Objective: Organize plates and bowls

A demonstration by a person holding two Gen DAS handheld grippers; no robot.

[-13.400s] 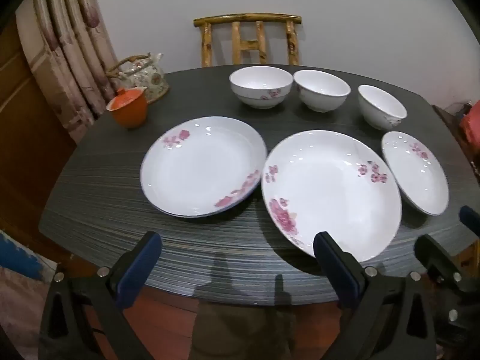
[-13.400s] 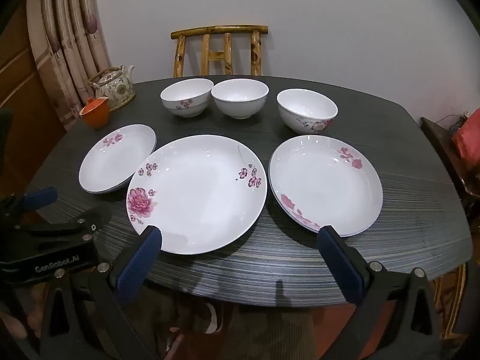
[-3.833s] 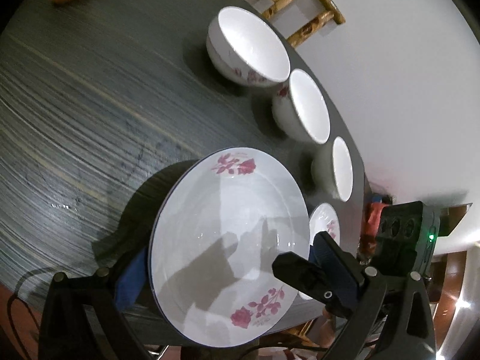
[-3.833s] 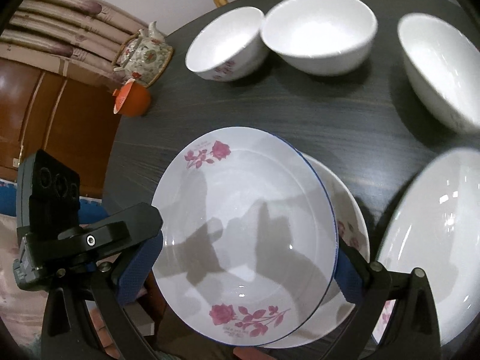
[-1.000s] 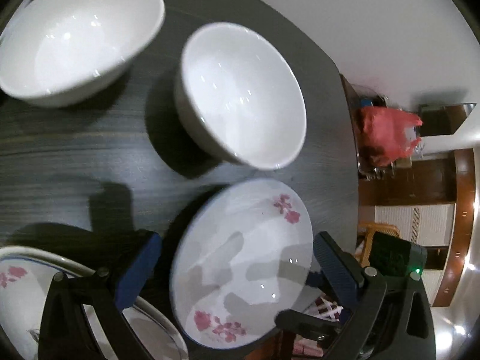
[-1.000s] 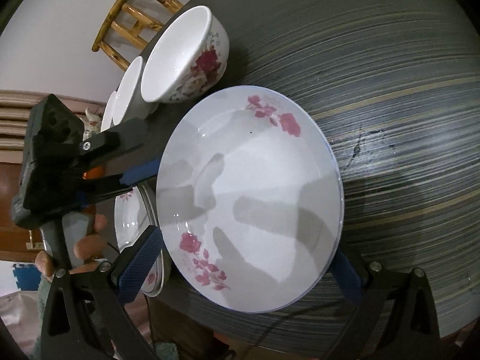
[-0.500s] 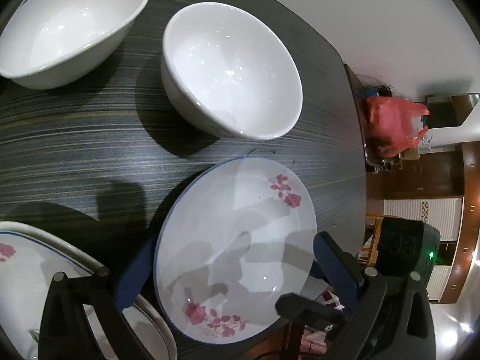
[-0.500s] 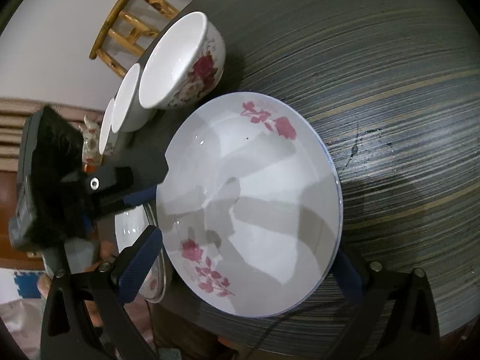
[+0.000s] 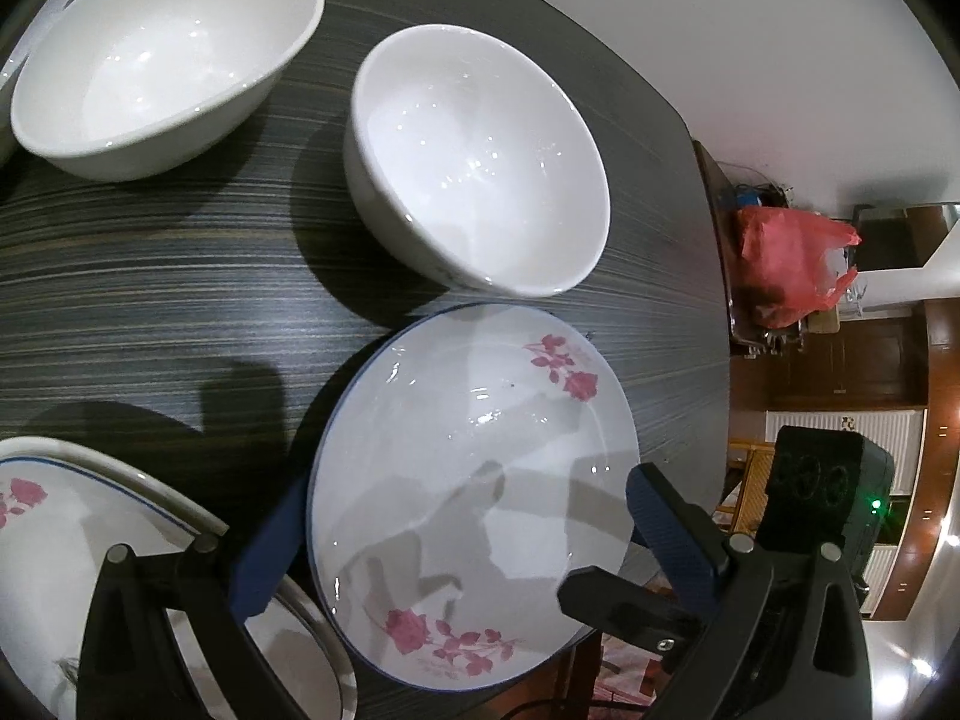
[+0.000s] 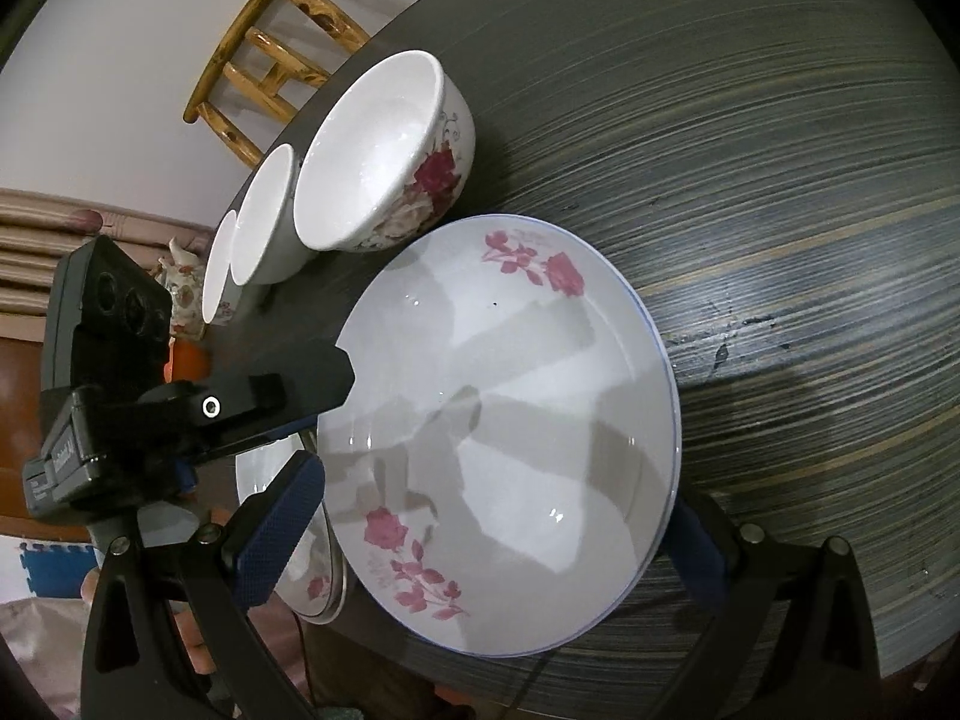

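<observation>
Both tongs straddling same rose-print deep plate (image 9: 474, 480) at table edge: left gripper (image 9: 456, 534) and right gripper (image 10: 498, 531) spread wide, pads at opposite rims, firm clamp unclear. Lift step, I'd guess. Next: carry level onto plate stack (image 9: 90, 516) just beside, clearing nearest bowl (image 9: 480, 186).

right: bare table (image 10: 810, 192) | ahead: bowl (image 9: 480, 168) | left: plate stack (image 9: 78, 516)

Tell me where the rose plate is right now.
The rose plate sits between both grippers' fingers at the table's near edge, just in front of the nearest bowl, with the plate stack to its left in the left wrist view.
</observation>
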